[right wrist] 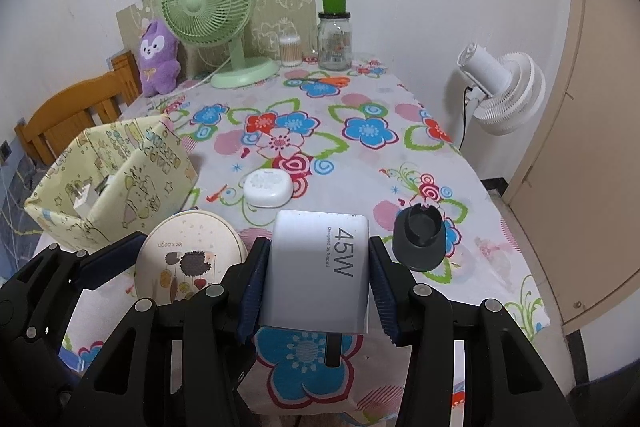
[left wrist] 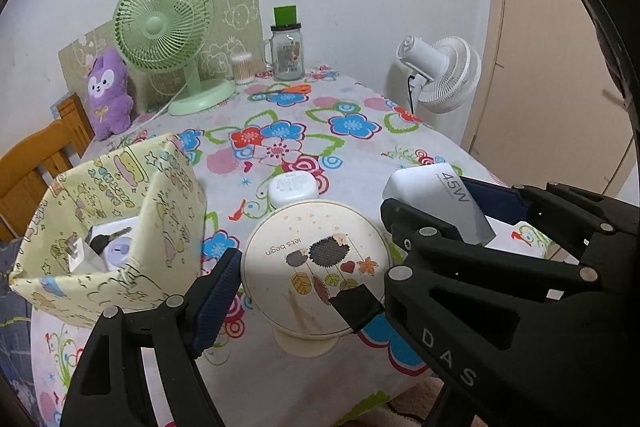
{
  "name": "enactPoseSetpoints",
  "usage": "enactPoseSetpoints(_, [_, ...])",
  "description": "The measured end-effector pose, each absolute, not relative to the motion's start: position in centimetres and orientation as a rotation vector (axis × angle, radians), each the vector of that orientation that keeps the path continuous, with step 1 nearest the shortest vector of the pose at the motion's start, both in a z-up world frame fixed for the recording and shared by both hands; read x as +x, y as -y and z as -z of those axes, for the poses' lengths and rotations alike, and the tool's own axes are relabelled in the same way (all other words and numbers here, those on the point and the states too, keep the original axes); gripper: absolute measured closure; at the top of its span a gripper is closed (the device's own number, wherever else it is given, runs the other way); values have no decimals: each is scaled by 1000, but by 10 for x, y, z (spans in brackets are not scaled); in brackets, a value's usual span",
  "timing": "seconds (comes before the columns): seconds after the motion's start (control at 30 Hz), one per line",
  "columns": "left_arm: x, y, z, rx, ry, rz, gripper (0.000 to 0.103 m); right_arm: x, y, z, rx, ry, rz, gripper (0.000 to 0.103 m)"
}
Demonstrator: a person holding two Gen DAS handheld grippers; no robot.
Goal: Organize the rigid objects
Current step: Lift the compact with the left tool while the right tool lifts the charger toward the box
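Right gripper point(right wrist: 316, 279) first: found both blue pads point(right wrist: 254, 283) pressed against opposite sides of the white 45W charger point(right wrist: 316, 267), clamped firmly, with the printed face turned up. Saw a dark stub sticking out of the charger's near end, toward six o'clock.

Found the left gripper point(left wrist: 292, 287) spread wide yet closed on the round cream case point(left wrist: 316, 267): blue pad against the rim at nine o'clock, black tip of the other finger over the rim near four o'clock. Read "lets begin" on the lid and made out a hedgehog drawing with leaves under it. Saw a cream part below the lid at six o'clock. Could not tell whether it touched the floral tablecloth point(left wrist: 360, 155).

From the right wrist view, placed the case just beside the charger at nine o'clock. Placed the patterned box point(right wrist: 152, 187) at ten o'clock, open at the top and standing on the cloth. Spotted a white plug point(left wrist: 76, 255) and a key point(left wrist: 108, 239) inside the box, from the left wrist view. Noted a white oval pod point(right wrist: 267, 187) lying flat at eleven o'clock of the charger, apart from it, and a dark grey holder point(right wrist: 418, 239) at two o'clock, just beside the right-hand finger.

Toward twelve o'clock, at the far end of the table, counted a green fan point(right wrist: 206, 3), a purple plush toy point(right wrist: 158, 59), a tub of cotton swabs point(right wrist: 290, 51), a glass jar point(right wrist: 335, 39) with a green cap, and orange-handled scissors point(right wrist: 320, 79). Saw a white fan point(right wrist: 504, 87) off the table at two o'clock and a wooden chair point(right wrist: 72, 115) at ten o'clock.
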State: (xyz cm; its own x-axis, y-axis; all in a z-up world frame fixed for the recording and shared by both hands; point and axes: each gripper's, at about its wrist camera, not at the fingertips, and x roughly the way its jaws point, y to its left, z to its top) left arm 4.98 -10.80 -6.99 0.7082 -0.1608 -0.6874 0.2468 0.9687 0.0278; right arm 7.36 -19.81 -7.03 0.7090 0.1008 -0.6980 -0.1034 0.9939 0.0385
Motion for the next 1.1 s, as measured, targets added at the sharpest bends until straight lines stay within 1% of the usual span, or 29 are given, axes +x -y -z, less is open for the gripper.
enactPoseSetpoints(1.1, [40, 95, 13, 139, -669, 260, 19, 58, 186, 8, 4, -691, -83, 52])
